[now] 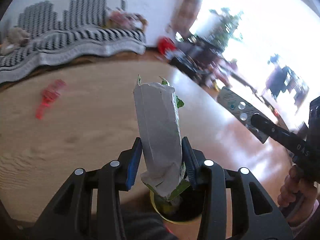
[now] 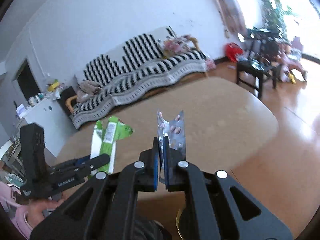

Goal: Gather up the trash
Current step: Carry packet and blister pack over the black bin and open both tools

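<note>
Sunlight floods a cluttered living room where a round wooden table (image 2: 230,120) stands before a sofa draped in a black-and-white striped throw (image 2: 140,74). Over the tabletop, the left gripper (image 1: 162,160) is clamped on a flattened carton (image 1: 158,130), grey on its inner side with torn green edges, standing upright between the blue pads. The right gripper (image 2: 161,164) is pinched tight on a crumpled silver blister pack (image 2: 174,130) dotted with pink pills. A red plastic piece (image 1: 50,98) lies on the wood well apart. A dark side table (image 2: 258,70) stands near the bright window.
</note>
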`<state>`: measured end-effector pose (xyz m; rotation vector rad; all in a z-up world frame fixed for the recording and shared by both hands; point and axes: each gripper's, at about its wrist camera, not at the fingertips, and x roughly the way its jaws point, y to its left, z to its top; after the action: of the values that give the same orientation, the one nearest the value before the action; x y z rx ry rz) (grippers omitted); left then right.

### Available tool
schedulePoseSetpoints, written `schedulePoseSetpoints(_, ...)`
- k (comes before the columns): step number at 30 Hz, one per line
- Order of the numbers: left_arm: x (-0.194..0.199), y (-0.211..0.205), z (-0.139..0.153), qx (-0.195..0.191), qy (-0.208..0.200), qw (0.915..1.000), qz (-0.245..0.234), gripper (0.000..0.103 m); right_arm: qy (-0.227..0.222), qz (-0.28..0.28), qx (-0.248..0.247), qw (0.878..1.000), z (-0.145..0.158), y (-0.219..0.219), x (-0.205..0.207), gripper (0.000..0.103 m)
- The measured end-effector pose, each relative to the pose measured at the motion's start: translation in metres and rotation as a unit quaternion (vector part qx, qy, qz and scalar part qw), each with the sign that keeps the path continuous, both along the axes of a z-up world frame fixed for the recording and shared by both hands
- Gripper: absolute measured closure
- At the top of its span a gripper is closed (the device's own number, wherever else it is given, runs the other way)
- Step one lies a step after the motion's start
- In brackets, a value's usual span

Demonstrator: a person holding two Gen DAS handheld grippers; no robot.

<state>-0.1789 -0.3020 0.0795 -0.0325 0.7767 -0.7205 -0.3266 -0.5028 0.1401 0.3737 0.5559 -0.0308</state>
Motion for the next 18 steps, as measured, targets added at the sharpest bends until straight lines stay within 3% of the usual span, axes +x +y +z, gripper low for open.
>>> schedulePoseSetpoints(4,-0.030,-0.042,-0.023,0.037,0.011,0.9977,-0.056,0.063,0.040,-0.023,0.007,0.999,-0.034,-0.023,-0.031,0.098)
schedulePoseSetpoints(10,-0.041,-0.079,-0.055,0.047,0.061,0.9927,-0.093,0.063,0.073,-0.046,0.048,0.995,-0.074,-0.044,-0.054,0.098)
schedulePoseSetpoints(18,-0.053,-0.118,-0.103,0.094,0.088,0.9835,-0.127,0.063,0.115,-0.062,0.070,0.989,-0.113,-0.057,-0.046,0.098)
